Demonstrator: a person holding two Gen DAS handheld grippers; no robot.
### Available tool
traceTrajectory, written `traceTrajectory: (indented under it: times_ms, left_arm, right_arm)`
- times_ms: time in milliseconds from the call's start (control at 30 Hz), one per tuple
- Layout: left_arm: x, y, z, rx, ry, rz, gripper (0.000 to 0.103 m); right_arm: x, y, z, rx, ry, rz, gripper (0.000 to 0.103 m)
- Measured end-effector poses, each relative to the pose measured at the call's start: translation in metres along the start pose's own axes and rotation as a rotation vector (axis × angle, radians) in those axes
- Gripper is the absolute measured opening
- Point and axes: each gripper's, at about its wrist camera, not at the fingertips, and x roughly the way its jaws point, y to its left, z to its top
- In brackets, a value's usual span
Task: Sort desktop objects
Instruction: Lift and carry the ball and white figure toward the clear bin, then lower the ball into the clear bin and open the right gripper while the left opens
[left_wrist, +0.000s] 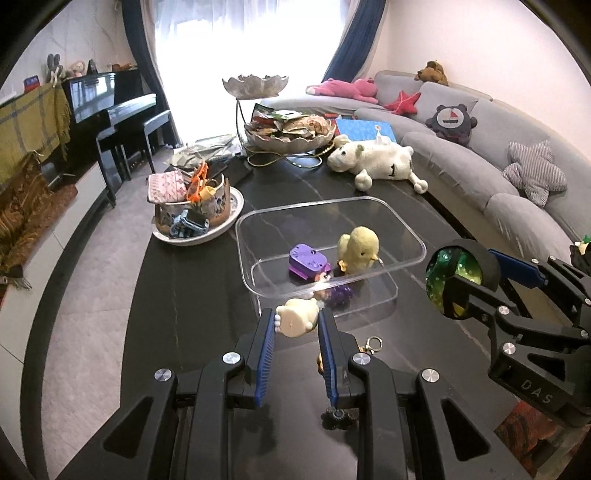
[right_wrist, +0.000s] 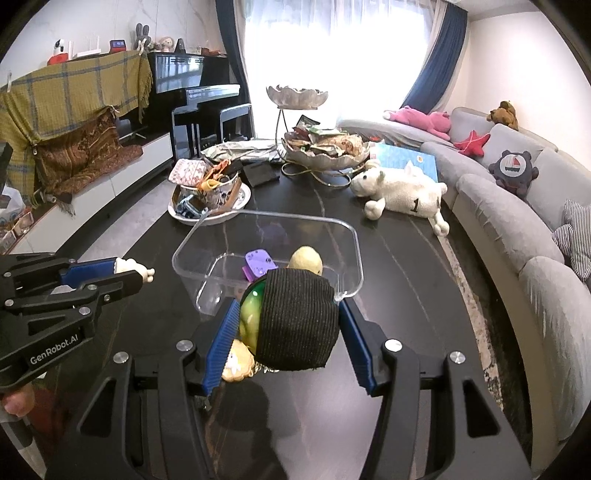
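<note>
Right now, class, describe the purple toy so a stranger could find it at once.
On the dark table stands a clear plastic tub. Inside it, left of the yellow plush chick, lies the purple toy: the only hard, flat-topped, violet thing in there.

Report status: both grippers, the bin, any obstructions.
Left gripper shut on cream figurine. Right gripper shut on green ball toy. Clear bin ahead, path open.

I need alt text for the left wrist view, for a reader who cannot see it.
The left gripper holds a small cream toy figure just before a clear plastic box on a dark table. Inside the box lie a yellow chick and a purple toy. The right gripper holds a green ball.
</note>
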Motion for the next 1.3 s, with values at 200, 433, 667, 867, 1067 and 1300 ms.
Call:
traceTrajectory:
  times_ms: [200,433,667,867,1067,1300]
  left_arm:
    - [0.005,0.006,0.014,-0.005,-0.01,-0.018,0.021]
    - [0.011,0.009,0.025,-0.002,-0.022,-0.012,0.021]
    - [0.019,0.012,0.036,0.002,-0.031,-0.008,0.021]
    - [0.028,0.013,0.04,0.007,-0.023,-0.004,0.021]
    - [0.045,0.012,0.034,0.017,0.014,-0.007,0.021]
    - [0.061,0.015,0.027,0.017,0.044,0.001,0.021]
  right_arm:
    - [0.004,-0.002,0.014,-0.016,-0.018,-0.013,0.053]
    - [0.011,-0.007,0.026,-0.019,-0.03,-0.025,0.053]
    - [0.026,-0.011,0.035,-0.02,-0.02,-0.027,0.053]
    - [0.043,-0.016,0.036,-0.017,0.003,-0.023,0.053]
    - [0.067,-0.018,0.04,-0.016,0.035,-0.011,0.053]
    - [0.092,-0.019,0.043,-0.014,0.06,-0.007,0.053]
